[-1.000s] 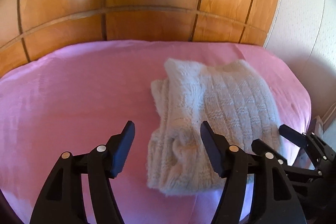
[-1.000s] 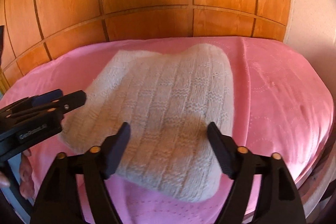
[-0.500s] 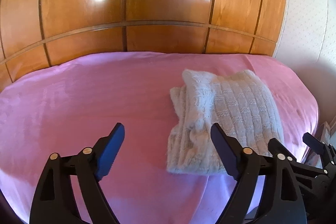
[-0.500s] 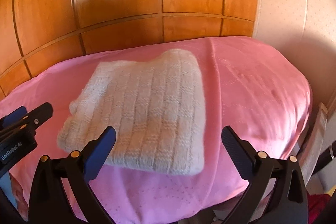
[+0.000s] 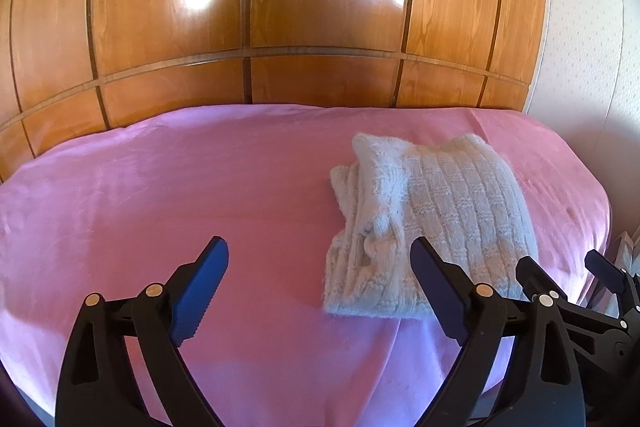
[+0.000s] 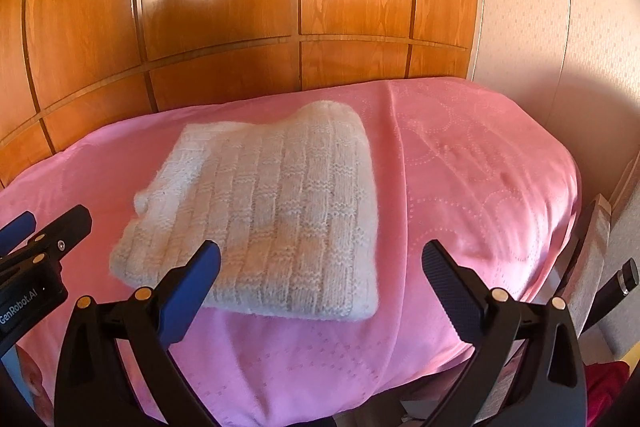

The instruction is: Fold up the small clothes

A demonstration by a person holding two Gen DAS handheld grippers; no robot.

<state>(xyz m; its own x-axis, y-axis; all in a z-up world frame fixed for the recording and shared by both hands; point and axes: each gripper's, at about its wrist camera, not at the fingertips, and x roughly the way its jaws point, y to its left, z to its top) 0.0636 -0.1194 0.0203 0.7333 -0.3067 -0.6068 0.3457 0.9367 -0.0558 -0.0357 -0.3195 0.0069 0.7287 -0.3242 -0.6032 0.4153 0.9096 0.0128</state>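
A white knitted garment (image 5: pixel 432 223) lies folded into a thick rectangle on the pink bed cover (image 5: pixel 160 195); it also shows in the right wrist view (image 6: pixel 272 211). My left gripper (image 5: pixel 320 263) is open and empty, held above the bed near the garment's left front corner. My right gripper (image 6: pixel 320 267) is open and empty, held above the garment's near right edge. Neither touches the garment. The right gripper shows at the right of the left wrist view (image 5: pixel 568 275), the left gripper at the left of the right wrist view (image 6: pixel 44 231).
A glossy wooden panelled wardrobe (image 5: pixel 280 7) stands right behind the bed. A pale wall (image 6: pixel 560 27) is on the right. The bed's right edge (image 6: pixel 576 195) drops off to furniture and a dark handle (image 6: pixel 624 275).
Both grippers have pulled back and up from the garment and opened wider. The folded garment has stayed in place.
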